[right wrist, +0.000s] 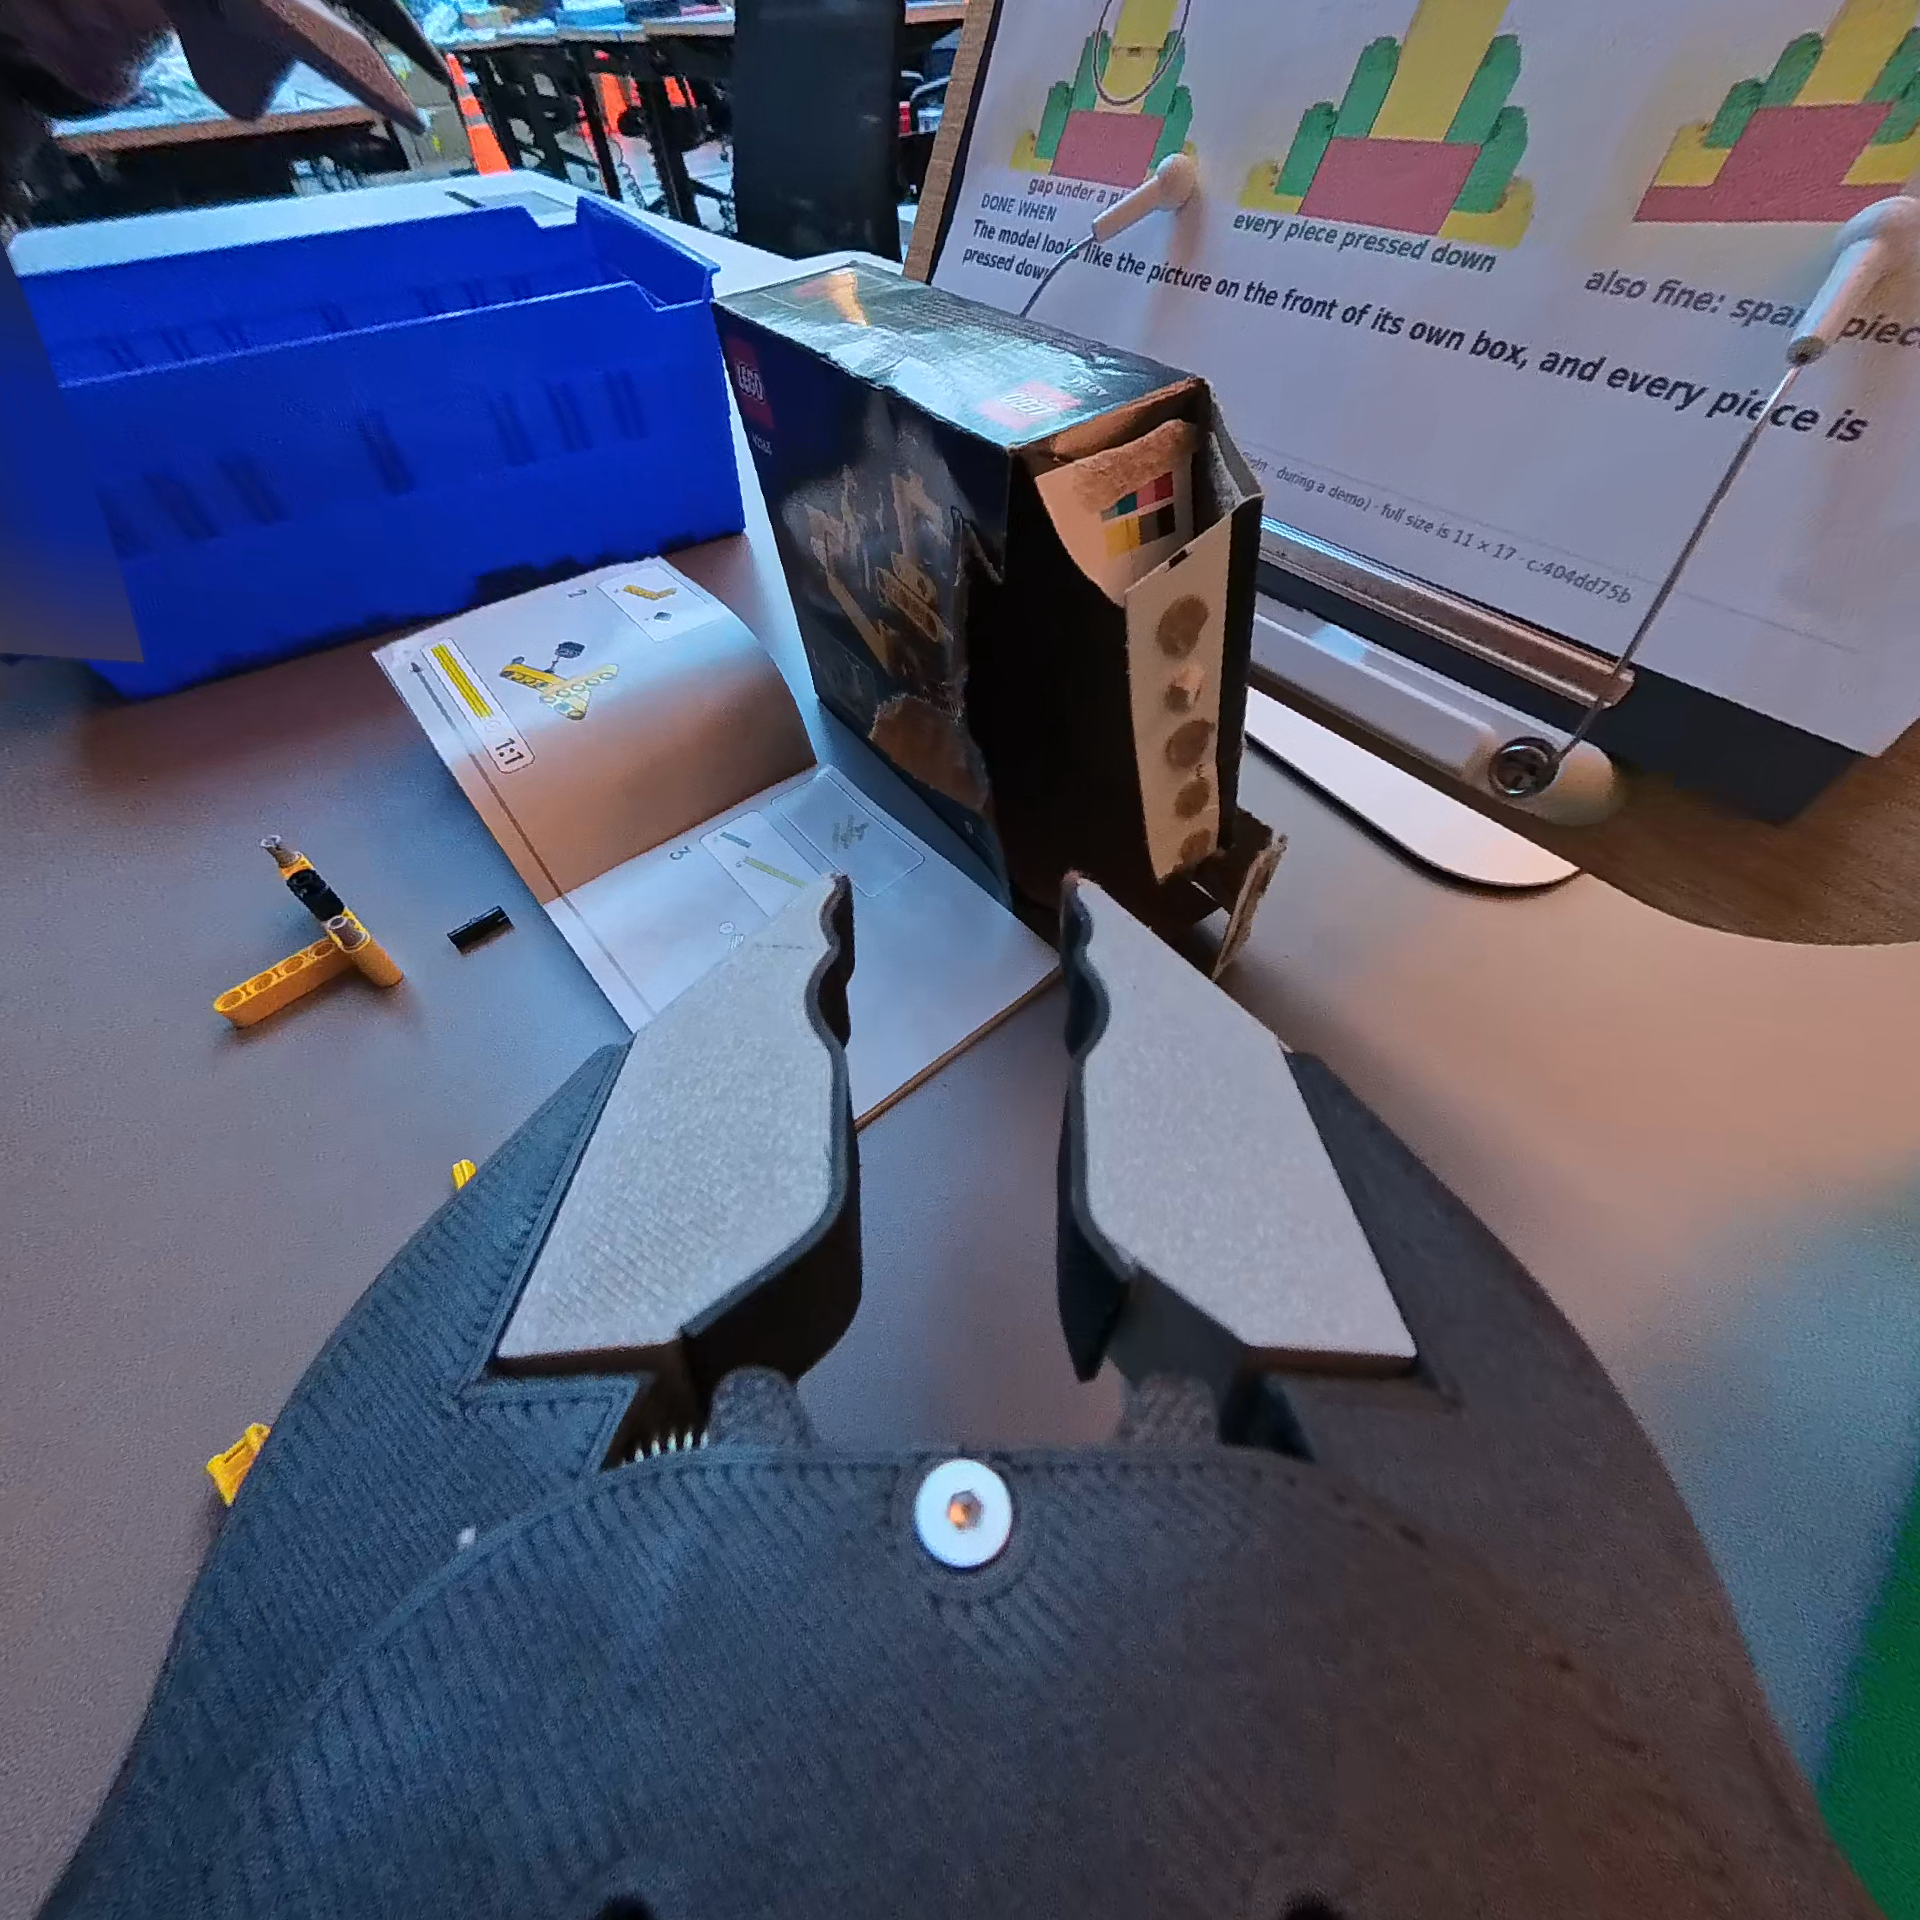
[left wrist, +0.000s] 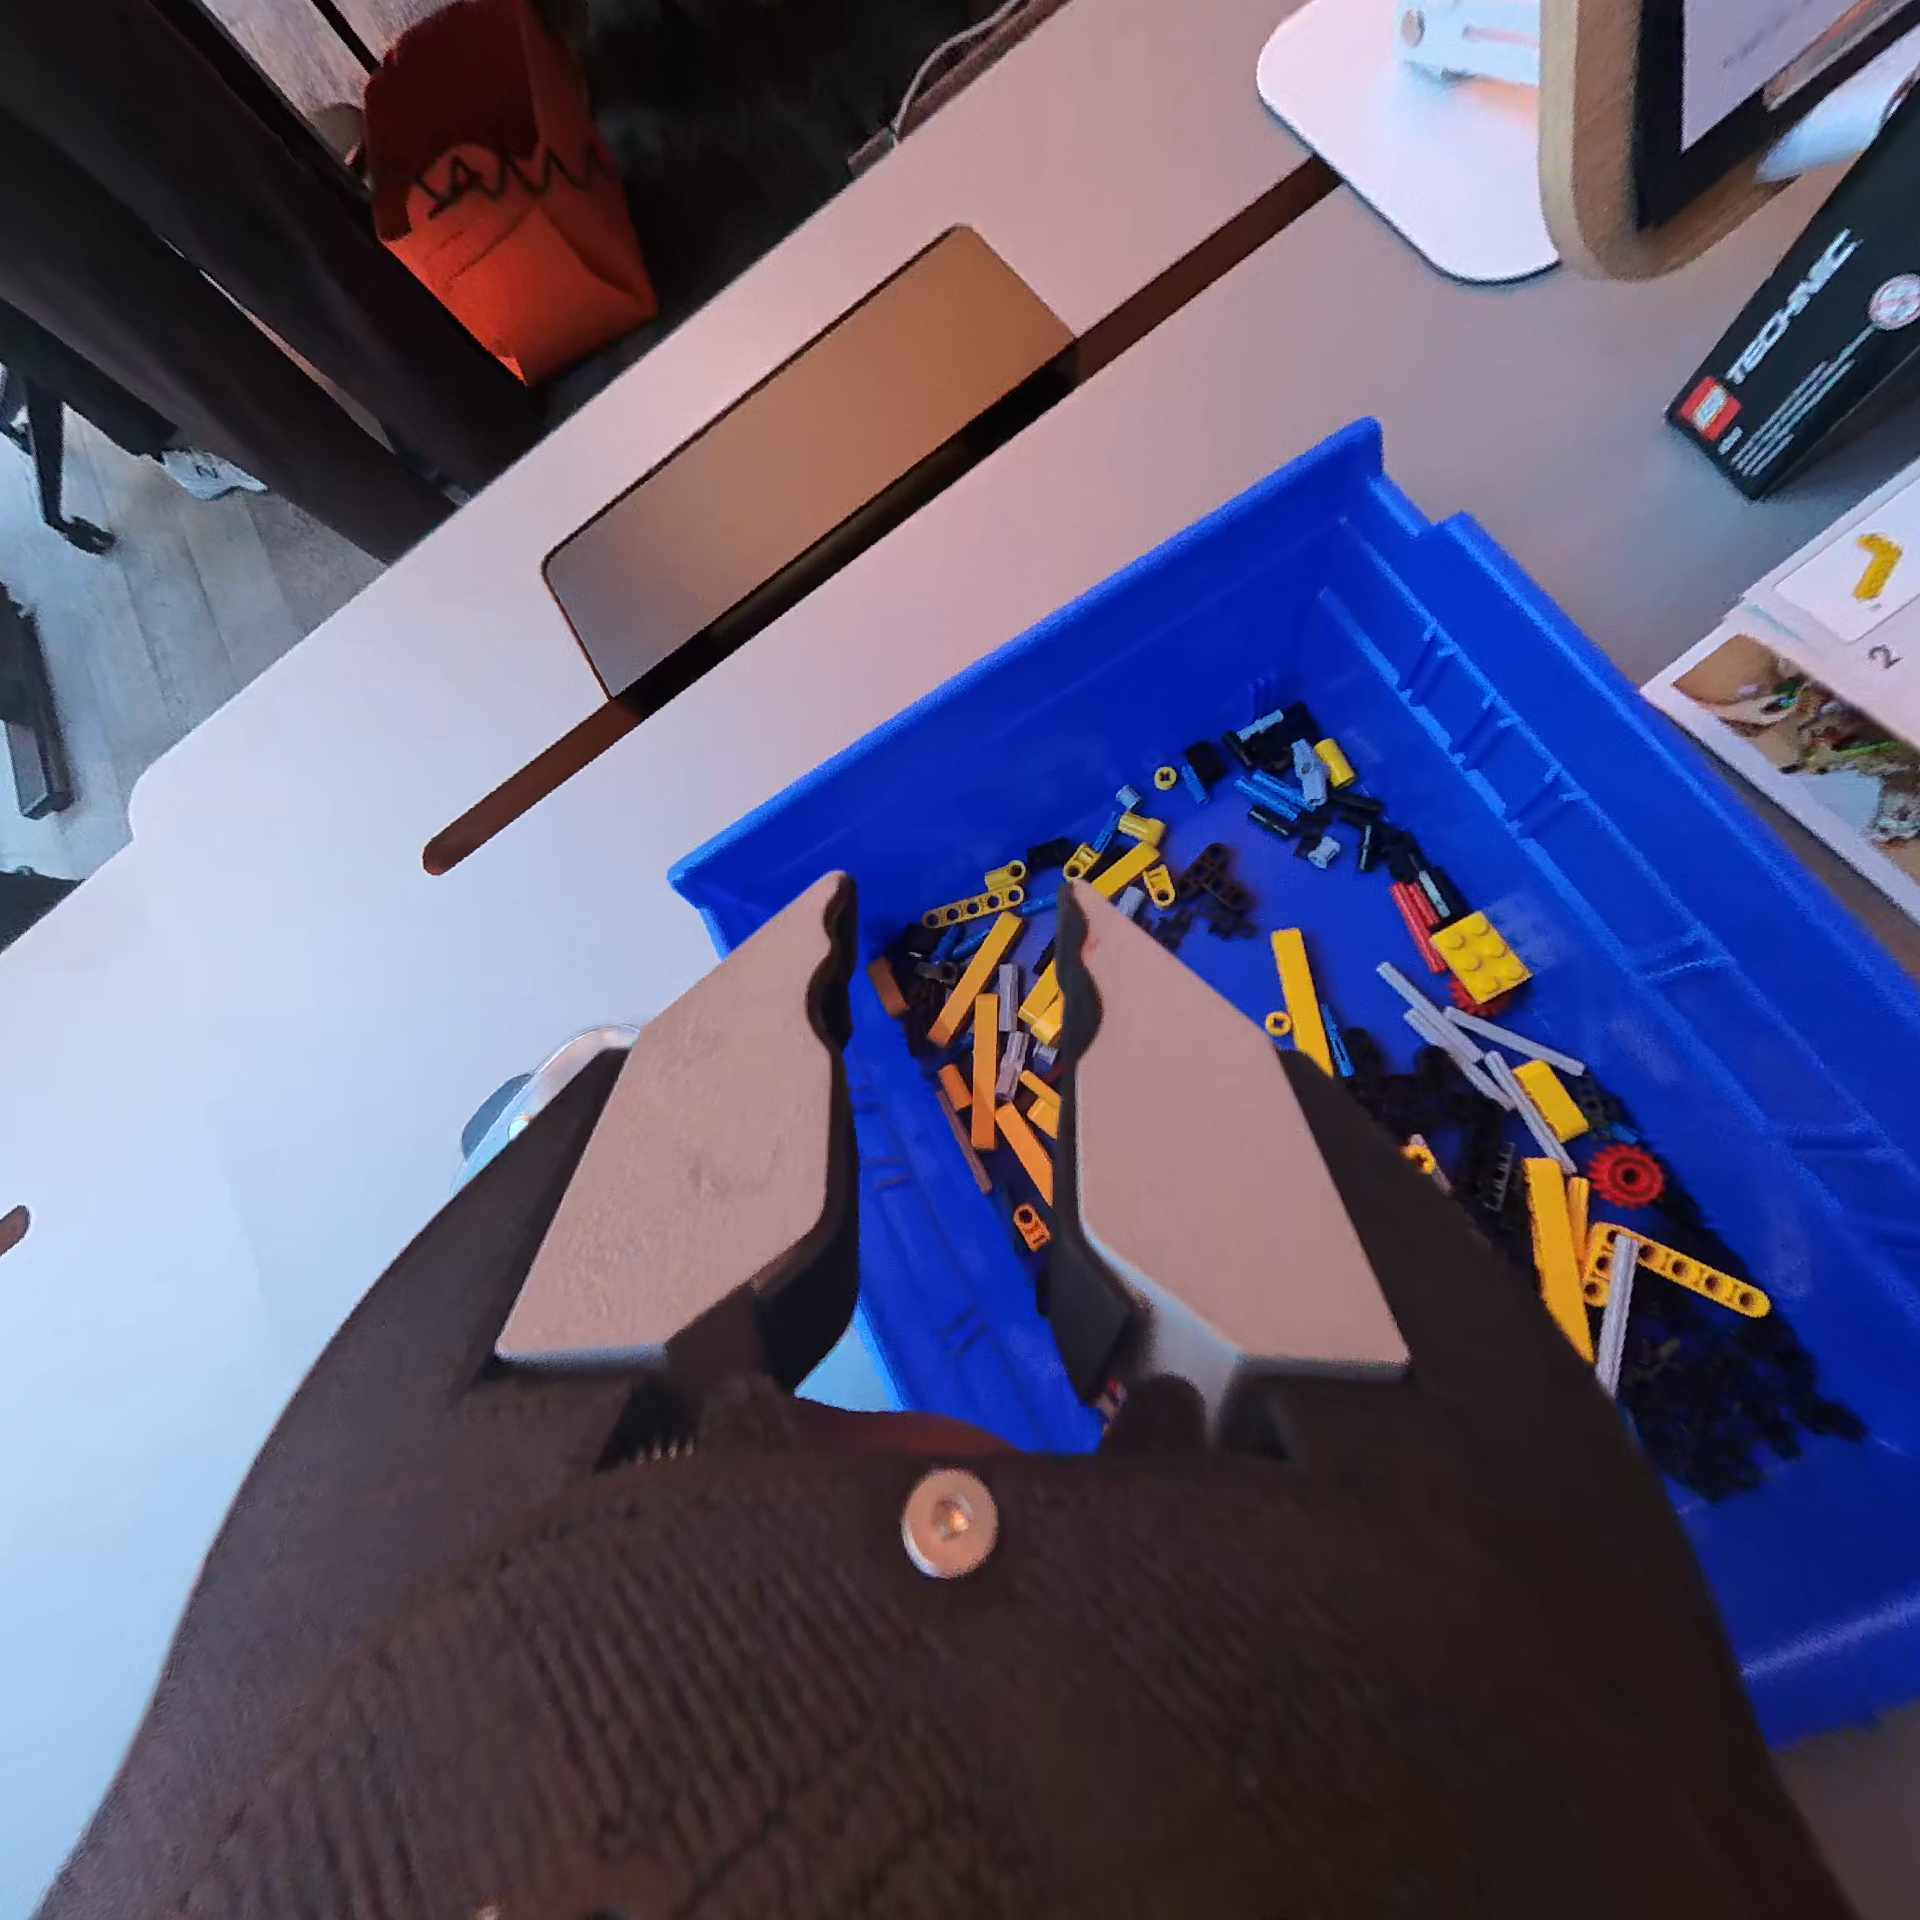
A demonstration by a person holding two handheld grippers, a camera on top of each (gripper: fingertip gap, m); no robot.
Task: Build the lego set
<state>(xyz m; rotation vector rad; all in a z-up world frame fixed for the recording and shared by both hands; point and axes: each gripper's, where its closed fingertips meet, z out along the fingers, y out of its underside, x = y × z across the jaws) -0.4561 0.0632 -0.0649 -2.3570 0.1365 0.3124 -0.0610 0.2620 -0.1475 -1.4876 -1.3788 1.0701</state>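
The left gripper (left wrist: 958, 899) hangs over the near end of the blue bin (left wrist: 1538, 665), its fingers (left wrist: 727, 1101) parted by a moderate gap with nothing between them. Through that gap lie loose orange and yellow beams (left wrist: 982, 1023) on the bin floor. Deeper in the bin, a heap of black pieces (left wrist: 1725, 1382) sits against the right wall with a red gear (left wrist: 1624, 1176) at its edge, and a yellow studded brick (left wrist: 1478, 951) rests near the middle. Black, blue and grey pins (left wrist: 1294, 790) are scattered toward the bin's far end. Past the bin, a slot (left wrist: 810, 457) cuts through the pale counter (left wrist: 312, 935), and an orange paper bag (left wrist: 499, 197) stands beyond the counter's edge.

The right gripper (right wrist: 958, 899) is held low over the counter on the other side of the bin, fingers (right wrist: 717, 1132) likewise apart and empty. Just ahead of its tips lies the open instruction booklet (right wrist: 623, 769), which reaches back to the bin's outer wall (right wrist: 364, 457). Beside the booklet, on the side away from the box, a small yellow assembly (right wrist: 312, 945) with a black piece on its upright rests on the counter, a lone black pin (right wrist: 479, 927) just next to it. The dark set box (right wrist: 935, 540) stands upright touching the bin's corner, its end flap torn open. Behind the box, a printed sheet (right wrist: 1455, 260) is propped on a stand.
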